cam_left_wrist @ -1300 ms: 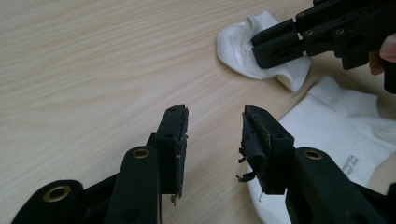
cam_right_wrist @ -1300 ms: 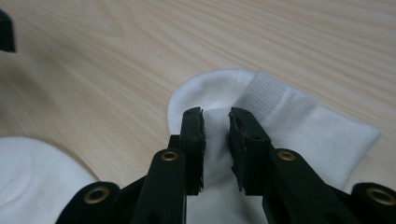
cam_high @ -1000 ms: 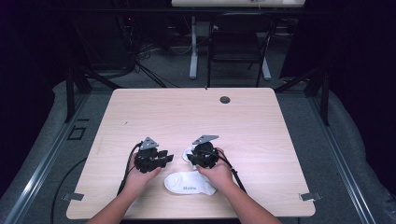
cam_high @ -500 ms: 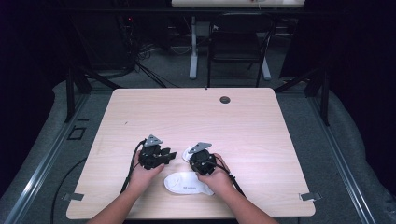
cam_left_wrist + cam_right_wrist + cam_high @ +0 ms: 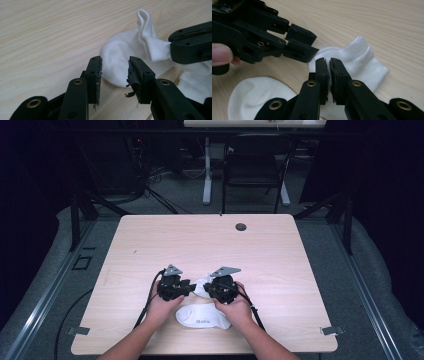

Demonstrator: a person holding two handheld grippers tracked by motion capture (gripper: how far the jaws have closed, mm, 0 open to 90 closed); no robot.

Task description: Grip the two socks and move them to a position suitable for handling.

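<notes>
**Right tongs pinch a sock cuff; left tongs stand apart beside it**

Pale wood table (image 5: 280, 270) fills the middle of a dark room, with a chair (image 5: 255, 175) and tangled cables on the floor beyond its far edge. Take the small dark grommet (image 5: 241, 226) near that far edge as your landmark: everything you are working on lies well on your side of it, close to the near edge.

Your right gripper (image 5: 329, 65) has just been closing, and its jaws now stand almost together, pinching the ribbed cuff of a white sock (image 5: 362, 62); in the left gripper view you can see that cuff pulled up into a loop from the dark jaws. Your left gripper (image 5: 114, 72) sits just beside it, farther left of the grommet, jaws apart and pressing on nothing, with the rounded heel of the sock between and just past the tips.

A second white sock (image 5: 202, 316) lies flat nearer to you than both grippers, farthest from the grommet, touching the first.
</notes>
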